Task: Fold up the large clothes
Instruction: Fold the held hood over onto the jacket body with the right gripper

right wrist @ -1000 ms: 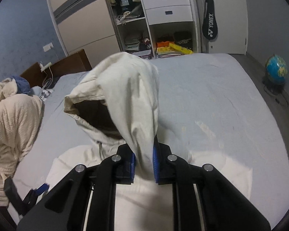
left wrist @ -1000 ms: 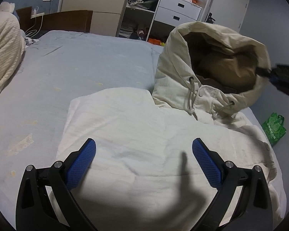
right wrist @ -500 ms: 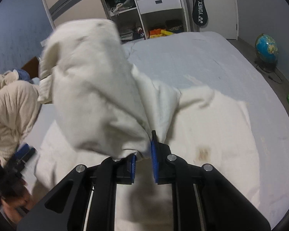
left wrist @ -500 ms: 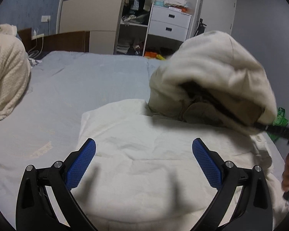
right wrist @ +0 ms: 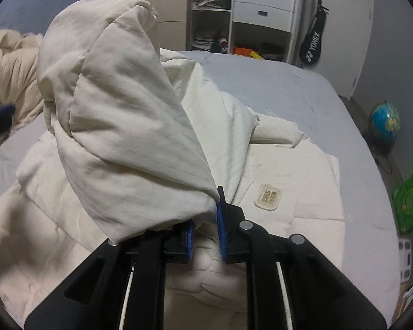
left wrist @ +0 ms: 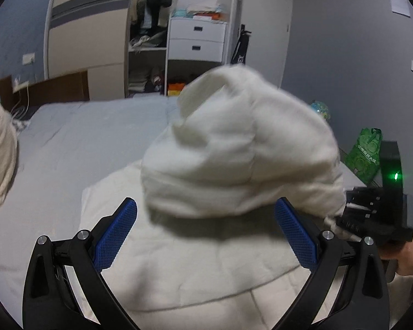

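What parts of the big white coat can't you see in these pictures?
- Inside of the hood: both views show only its outer fabric.
- Coat middle, left wrist view: the raised, motion-blurred hood covers it.
- Coat's near edge, both views: hidden behind the left gripper and the right gripper, whose jaws pinch the hood.
- Patch lettering, right wrist view: too small to read.
- Sleeves: not distinguishable among the folds.

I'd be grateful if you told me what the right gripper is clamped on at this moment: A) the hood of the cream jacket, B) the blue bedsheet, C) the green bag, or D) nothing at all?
A: in the right wrist view the right gripper has its blue pads closed on the edge of the hood, which it holds above the cream jacket lying on the bed.
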`<state>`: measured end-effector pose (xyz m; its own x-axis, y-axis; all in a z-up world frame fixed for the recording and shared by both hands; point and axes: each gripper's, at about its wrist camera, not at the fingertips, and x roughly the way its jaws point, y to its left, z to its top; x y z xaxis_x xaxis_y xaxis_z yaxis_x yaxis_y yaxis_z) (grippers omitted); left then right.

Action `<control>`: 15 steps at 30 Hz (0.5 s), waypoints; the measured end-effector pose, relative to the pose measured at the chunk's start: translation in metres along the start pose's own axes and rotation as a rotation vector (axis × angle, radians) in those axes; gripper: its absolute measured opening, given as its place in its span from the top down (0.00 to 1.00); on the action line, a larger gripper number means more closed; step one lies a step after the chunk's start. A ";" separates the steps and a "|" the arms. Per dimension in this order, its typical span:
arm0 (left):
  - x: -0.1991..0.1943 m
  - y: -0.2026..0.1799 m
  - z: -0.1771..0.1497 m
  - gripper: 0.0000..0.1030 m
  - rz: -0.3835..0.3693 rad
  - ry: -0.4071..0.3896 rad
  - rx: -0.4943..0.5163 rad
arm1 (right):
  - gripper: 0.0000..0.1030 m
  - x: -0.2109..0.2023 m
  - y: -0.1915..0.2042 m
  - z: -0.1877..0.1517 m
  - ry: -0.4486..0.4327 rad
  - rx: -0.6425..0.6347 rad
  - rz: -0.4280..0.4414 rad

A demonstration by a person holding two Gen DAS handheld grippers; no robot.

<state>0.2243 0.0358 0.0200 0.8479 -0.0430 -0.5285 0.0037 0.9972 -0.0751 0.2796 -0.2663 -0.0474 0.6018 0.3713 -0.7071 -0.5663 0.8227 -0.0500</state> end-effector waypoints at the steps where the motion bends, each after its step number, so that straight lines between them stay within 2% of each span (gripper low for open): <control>1: 0.001 -0.003 0.007 0.06 -0.006 -0.002 0.005 | 0.84 -0.002 0.000 0.000 -0.004 -0.004 0.002; 5: 0.014 -0.010 0.023 0.06 -0.011 0.009 0.026 | 0.72 -0.011 0.000 -0.002 -0.003 -0.012 0.013; 7: 0.025 -0.012 0.027 0.06 -0.013 0.033 0.035 | 0.58 -0.019 0.000 -0.007 -0.005 -0.011 0.036; 9: 0.037 -0.013 0.027 0.06 -0.001 0.059 0.043 | 0.50 -0.029 -0.001 -0.012 -0.015 -0.017 0.049; 15: 0.042 -0.008 0.007 0.06 -0.009 0.124 -0.006 | 0.43 -0.068 -0.014 -0.015 -0.063 0.052 0.139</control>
<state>0.2639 0.0266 0.0047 0.7757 -0.0598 -0.6283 0.0077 0.9963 -0.0853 0.2381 -0.3100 -0.0089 0.5547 0.5077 -0.6591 -0.6174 0.7823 0.0830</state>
